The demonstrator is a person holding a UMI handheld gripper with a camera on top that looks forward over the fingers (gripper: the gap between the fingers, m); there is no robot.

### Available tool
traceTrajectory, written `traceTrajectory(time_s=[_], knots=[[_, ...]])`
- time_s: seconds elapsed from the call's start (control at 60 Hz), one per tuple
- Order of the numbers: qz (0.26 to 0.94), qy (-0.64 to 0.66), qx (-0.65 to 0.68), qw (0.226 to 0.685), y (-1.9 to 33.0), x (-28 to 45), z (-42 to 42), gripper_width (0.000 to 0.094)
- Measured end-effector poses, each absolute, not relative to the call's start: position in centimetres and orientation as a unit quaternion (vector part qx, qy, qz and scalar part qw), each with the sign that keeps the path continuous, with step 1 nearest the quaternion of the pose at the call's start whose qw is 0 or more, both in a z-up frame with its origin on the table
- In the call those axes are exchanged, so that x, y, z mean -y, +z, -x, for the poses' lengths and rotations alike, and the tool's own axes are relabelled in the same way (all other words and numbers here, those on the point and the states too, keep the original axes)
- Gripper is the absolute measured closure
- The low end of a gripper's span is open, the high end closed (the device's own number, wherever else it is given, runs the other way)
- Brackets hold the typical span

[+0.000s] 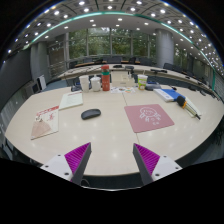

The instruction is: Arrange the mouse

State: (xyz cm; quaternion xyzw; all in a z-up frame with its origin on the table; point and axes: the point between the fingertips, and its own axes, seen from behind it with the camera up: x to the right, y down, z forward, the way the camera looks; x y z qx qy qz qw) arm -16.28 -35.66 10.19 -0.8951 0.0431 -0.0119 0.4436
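A dark mouse [91,113] lies on the pale table [110,140], well beyond my fingers and a little to the left. A pink mouse pad [149,117] with a pale pattern lies to the mouse's right, apart from it. My gripper [112,158] is held above the table's near edge. Its two fingers, with magenta pads [76,156], stand wide apart with nothing between them.
A printed sheet [45,122] lies at the left, a white paper [71,99] beyond it. Cups and a red bottle [105,79] stand at the far middle. A blue and yellow item [172,96] lies at the right. Chairs line the table's far side.
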Motion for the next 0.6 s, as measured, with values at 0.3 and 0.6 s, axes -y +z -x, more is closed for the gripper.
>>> traceTrajectory(time_s=[0.3,0.6], knots=[[0.892,0.018,0.003,0.452,3.0,22.3,27.0,0.0081],[0.902,-0.003,-0.027,0.430,-1.1,10.9,28.2,0.0080]])
